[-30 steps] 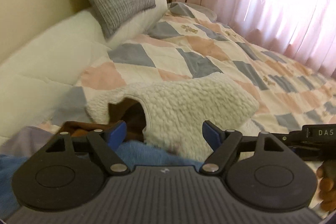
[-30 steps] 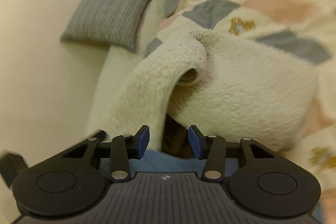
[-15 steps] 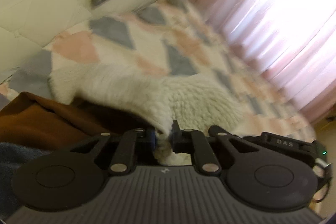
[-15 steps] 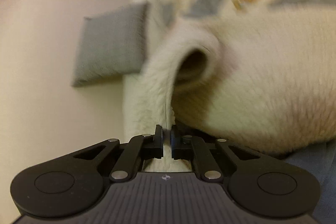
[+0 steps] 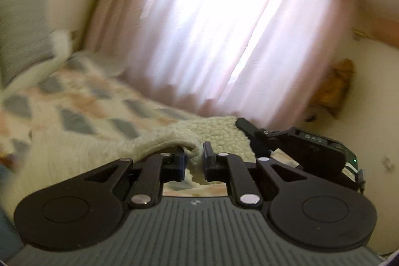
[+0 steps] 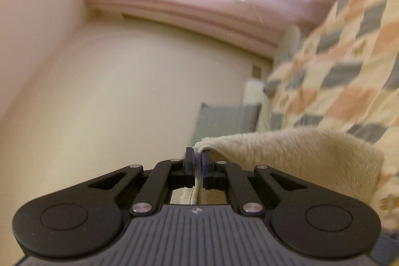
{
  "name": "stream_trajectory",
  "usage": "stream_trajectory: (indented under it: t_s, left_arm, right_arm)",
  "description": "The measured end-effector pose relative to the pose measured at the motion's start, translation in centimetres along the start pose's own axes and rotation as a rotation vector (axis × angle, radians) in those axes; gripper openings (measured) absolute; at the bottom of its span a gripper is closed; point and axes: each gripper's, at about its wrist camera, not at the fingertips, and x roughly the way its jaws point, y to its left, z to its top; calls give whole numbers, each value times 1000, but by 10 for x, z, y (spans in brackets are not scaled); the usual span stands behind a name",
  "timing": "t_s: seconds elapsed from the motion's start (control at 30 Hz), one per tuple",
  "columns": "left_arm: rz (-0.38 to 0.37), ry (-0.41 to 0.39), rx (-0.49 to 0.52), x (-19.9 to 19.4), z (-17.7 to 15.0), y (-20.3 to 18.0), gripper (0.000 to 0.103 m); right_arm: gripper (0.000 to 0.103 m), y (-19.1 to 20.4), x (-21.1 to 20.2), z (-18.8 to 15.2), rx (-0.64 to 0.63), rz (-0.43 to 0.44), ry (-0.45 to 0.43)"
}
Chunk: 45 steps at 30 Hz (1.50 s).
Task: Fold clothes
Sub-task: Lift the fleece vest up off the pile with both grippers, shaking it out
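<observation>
A cream fleece garment [image 5: 104,148] is held up off the patchwork bed between both grippers. My left gripper [image 5: 194,161] is shut on a bunched edge of it, the fabric pinched between the blue pads. In the left wrist view the right gripper [image 5: 294,146] shows to the right, at the garment's other end. In the right wrist view my right gripper [image 6: 198,161] is shut on a thin hem of the fleece garment [image 6: 299,153], which stretches away to the right. Both views are blurred by motion.
The bed's pink, grey and cream patchwork quilt [image 5: 82,101] lies under the garment. A grey cushion [image 5: 20,26] leans at the headboard end. Pink curtains [image 5: 224,29] cover a bright window beyond the bed. A cream wall [image 6: 112,91] fills the right wrist view.
Both grippers went from open to shut on the fleece's edge, then lifted it up off the brown and blue clothes. Both cameras have swung upward toward the window and wall.
</observation>
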Motion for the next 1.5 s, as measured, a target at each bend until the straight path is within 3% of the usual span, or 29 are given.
stream_trajectory:
  t_s: [0.13,0.23,0.3,0.47,0.53,0.63,0.7,0.77,0.87,0.97,1.07,1.17,1.33,1.47,1.5]
  left_arm:
    - [-6,156,7,-5,-89,-69,11]
    - [-10,273,12,-8,-156,-121,13]
    - [-13,352,15,-10,-200,-155,15]
    - [-20,547,24,-16,-311,-242,18]
    - [-17,623,27,-19,-355,-275,21]
    - [126,675,62,-30,-396,-289,22]
    - [236,700,138,-35,-417,-298,22]
    - [311,705,225,-41,-433,-311,22]
    - [365,700,301,-33,-461,-306,22]
    - [398,677,373,-5,-490,-292,22]
    - [410,623,427,21,-521,-269,23]
    - [425,573,508,48,-557,-240,23]
    - [440,457,662,64,-589,-206,27]
    - [418,323,756,65,-601,-195,33]
    - [414,298,772,66,-605,-194,33]
  right_arm:
    - [5,11,-124,4,-37,-38,-45]
    - [5,-1,-226,-1,-33,-150,-43]
    - [5,-21,-290,-10,-3,-281,-18]
    - [14,-104,-433,-27,96,-757,48]
    - [14,-125,-476,-27,88,-884,68]
    - [16,-132,-504,-28,-64,-1012,166]
    - [26,-130,-502,-32,-251,-1053,286]
    - [30,-128,-497,-48,-450,-1050,410]
    - [31,-138,-478,-75,-699,-1011,561]
    - [39,-161,-472,-115,-885,-945,648]
    - [43,-201,-473,-162,-1188,-873,720]
    - [54,-246,-474,-205,-1599,-815,716]
    - [63,-307,-485,-236,-2099,-573,660]
    - [67,-333,-478,-241,-2317,-421,559]
    - [60,-339,-475,-242,-2362,-386,531]
